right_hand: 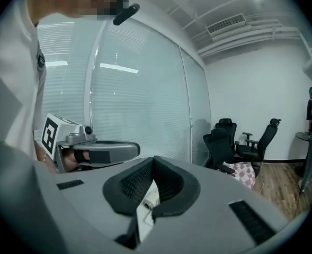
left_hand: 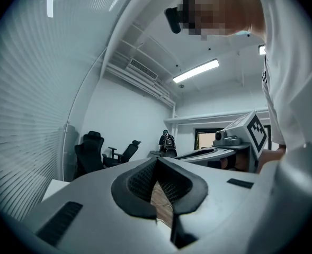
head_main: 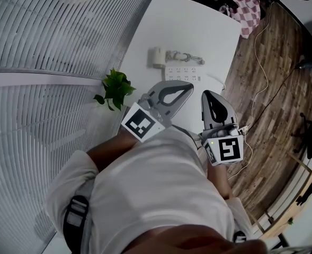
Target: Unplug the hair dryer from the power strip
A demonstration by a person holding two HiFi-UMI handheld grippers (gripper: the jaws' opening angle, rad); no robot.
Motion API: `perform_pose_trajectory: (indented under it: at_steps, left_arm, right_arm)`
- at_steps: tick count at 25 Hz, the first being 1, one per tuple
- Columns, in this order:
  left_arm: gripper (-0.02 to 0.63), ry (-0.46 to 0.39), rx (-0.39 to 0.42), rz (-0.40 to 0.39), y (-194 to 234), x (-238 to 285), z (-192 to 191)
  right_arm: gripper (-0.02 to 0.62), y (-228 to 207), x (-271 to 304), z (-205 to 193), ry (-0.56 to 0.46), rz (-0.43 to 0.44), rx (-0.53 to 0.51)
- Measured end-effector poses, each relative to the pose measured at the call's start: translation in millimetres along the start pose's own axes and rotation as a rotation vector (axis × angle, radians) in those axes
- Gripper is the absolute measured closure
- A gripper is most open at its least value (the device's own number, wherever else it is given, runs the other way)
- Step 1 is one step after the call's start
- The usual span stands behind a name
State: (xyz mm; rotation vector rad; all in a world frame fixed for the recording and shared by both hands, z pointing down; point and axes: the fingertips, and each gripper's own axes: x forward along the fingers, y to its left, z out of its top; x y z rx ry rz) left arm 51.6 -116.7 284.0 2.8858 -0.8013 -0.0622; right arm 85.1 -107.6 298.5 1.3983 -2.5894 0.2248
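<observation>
With fingers [left_hand: 140,187] closed on nothing, held left gripper [head_main: 189,87] and right gripper [head_main: 206,94] mid-frame, apart from hair dryer [head_main: 157,57] and power strip [head_main: 183,74] on worktop [head_main: 198,30], upper centre. Judged plug rigid, snug; better pinched by body than by limp cord [head_main: 186,57].

Little green plant [head_main: 115,88] right at the white table's [head_main: 198,25] left edge. Pink checkered bag [head_main: 246,8] sits by its far corner, wood floor [head_main: 275,94] alongside.

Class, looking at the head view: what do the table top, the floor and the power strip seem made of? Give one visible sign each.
Table top: probably laminate or painted board; smooth, even matte white.
Floor: wood or wood-look planks; brown grain, plank seams.
Power strip: likely moulded white plastic; flat body, rows of sockets.
</observation>
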Motion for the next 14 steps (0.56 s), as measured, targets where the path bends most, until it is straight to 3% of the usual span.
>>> perform_pose_trajectory:
  at_steps: [14]
  left_arm:
    - [0.584, 0.004, -0.002, 0.007, 3.8, 0.3, -1.4]
  right_arm:
    - [0.565, -3.9, 3.1, 0.6, 0.008, -0.011, -0.020]
